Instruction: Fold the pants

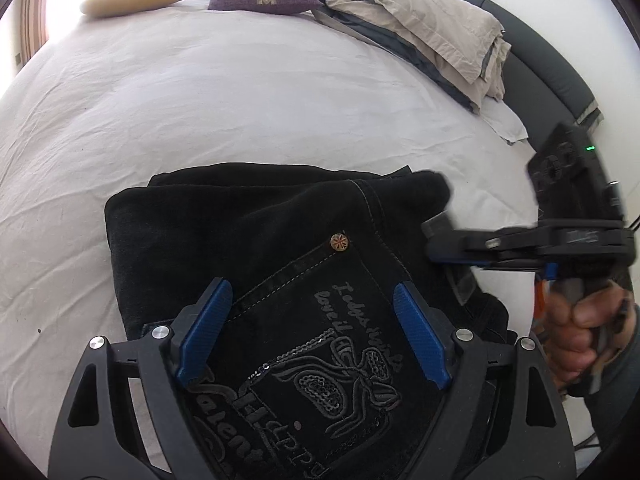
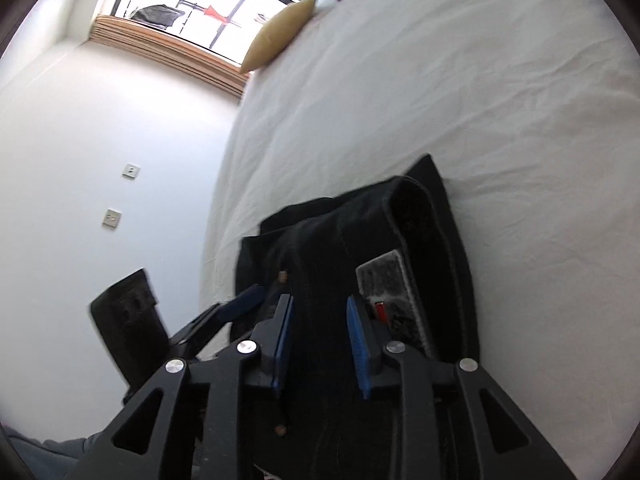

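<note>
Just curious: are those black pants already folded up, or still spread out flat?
Folded. The black pants form a compact stacked bundle on the white bed, back pocket facing up, layered edges visible.

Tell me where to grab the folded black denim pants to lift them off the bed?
Probably the thick folded edge of the folded black denim pants, coming in from the near side with the open left gripper. The layers stack there, so one pinch could catch them together. The right gripper already straddles the waistband end with its jaws apart.
</note>
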`<state>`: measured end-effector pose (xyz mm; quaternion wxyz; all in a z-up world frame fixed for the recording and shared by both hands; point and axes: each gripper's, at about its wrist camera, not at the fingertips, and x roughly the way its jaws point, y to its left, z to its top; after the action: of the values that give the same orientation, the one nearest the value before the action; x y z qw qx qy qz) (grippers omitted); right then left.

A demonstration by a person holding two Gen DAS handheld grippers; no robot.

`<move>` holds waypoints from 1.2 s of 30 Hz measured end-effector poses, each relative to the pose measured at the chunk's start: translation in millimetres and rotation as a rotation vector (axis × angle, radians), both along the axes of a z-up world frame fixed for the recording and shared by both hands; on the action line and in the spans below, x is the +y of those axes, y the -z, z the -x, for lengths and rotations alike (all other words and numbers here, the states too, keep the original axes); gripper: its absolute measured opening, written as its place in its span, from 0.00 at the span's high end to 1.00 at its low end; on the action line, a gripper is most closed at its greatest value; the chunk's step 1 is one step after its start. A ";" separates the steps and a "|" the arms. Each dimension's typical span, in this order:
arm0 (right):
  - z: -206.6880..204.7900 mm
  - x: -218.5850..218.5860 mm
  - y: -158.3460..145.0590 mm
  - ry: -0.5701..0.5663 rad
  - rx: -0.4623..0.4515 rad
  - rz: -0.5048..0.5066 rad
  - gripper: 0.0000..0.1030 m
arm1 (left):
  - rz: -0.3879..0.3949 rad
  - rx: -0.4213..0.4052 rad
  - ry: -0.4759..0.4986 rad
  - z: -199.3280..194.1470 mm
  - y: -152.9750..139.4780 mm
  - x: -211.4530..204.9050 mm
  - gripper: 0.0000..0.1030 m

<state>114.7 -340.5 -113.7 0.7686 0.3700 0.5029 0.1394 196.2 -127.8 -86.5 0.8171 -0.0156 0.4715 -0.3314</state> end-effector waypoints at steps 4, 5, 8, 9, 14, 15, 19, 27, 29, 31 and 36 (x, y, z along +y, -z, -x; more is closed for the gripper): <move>16.1 -12.2 11.5 0.047 -0.019 -0.078 1.00 | 0.066 0.012 -0.021 14.3 -6.8 20.9 0.20; 21.0 -9.9 7.7 0.041 -0.019 -0.055 1.00 | 0.070 0.012 -0.028 19.6 -7.9 24.4 0.20; 40.1 -2.0 -12.5 0.020 -0.049 -0.004 0.93 | 0.058 0.008 -0.067 34.4 -16.4 31.3 0.20; 46.7 -0.8 -15.4 0.025 -0.058 0.000 0.85 | 0.049 0.004 -0.083 39.6 -19.2 32.4 0.20; 65.1 6.8 1.1 0.044 -0.026 0.027 0.86 | -0.033 0.004 -0.097 52.3 -8.9 29.8 0.20; 67.4 8.8 2.8 0.050 -0.029 0.053 0.94 | -0.057 0.006 -0.093 53.0 -1.1 26.6 0.20; 73.7 13.0 0.4 0.050 -0.053 0.099 0.97 | -0.096 -0.037 -0.093 58.9 12.6 22.2 0.20; 81.6 26.6 -15.1 0.051 -0.061 0.176 0.97 | -0.093 -0.037 -0.091 62.6 7.1 28.6 0.20; 86.2 26.6 -17.8 0.054 -0.067 0.187 0.96 | -0.091 -0.042 -0.096 65.4 1.9 31.2 0.20; 87.8 27.0 -24.0 0.053 -0.083 0.188 0.81 | -0.090 -0.044 -0.107 70.5 -2.7 35.2 0.20; 107.8 27.8 -49.4 0.036 -0.167 0.225 0.58 | -0.078 -0.069 -0.128 85.7 -21.2 52.3 0.19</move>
<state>6.9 -312.7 -64.3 0.8467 0.2774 0.4432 0.0986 110.5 -75.5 -65.3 0.8523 -0.0022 0.4537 -0.2603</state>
